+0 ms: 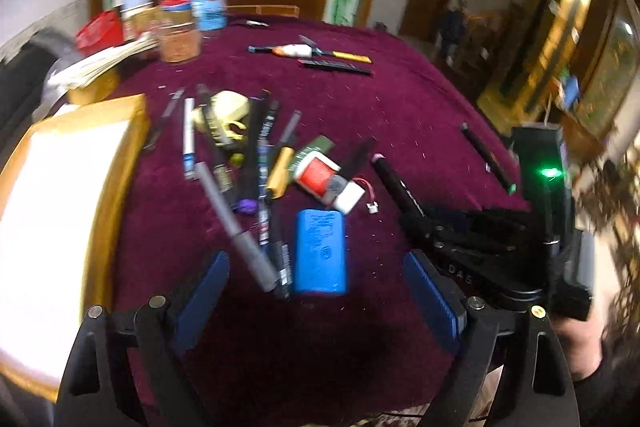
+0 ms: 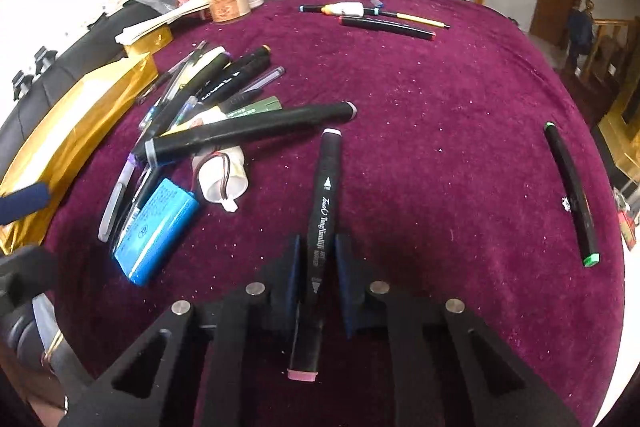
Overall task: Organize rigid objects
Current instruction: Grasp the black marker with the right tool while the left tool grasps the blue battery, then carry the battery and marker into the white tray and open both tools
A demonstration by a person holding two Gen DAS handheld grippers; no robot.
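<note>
A heap of pens and markers (image 1: 256,163) lies on the maroon tablecloth (image 1: 400,115), with a blue battery pack (image 1: 320,251) and a white battery with a red wire (image 1: 348,197). My left gripper (image 1: 318,291) is open, its blue pads either side of the blue pack, just above the cloth. My right gripper (image 2: 318,259) is shut on a black marker with a pink end (image 2: 322,211); it also shows in the left wrist view (image 1: 400,187). A long black marker (image 2: 248,133) lies across the heap (image 2: 200,95). The blue pack (image 2: 156,231) lies left of the right gripper.
A gold-wrapped box (image 1: 60,227) sits at the left table edge. Jars (image 1: 180,27) and a paper stack (image 1: 104,61) stand at the back left. Several pens (image 2: 376,15) lie at the back. A green-tipped black marker (image 2: 572,191) lies alone at the right.
</note>
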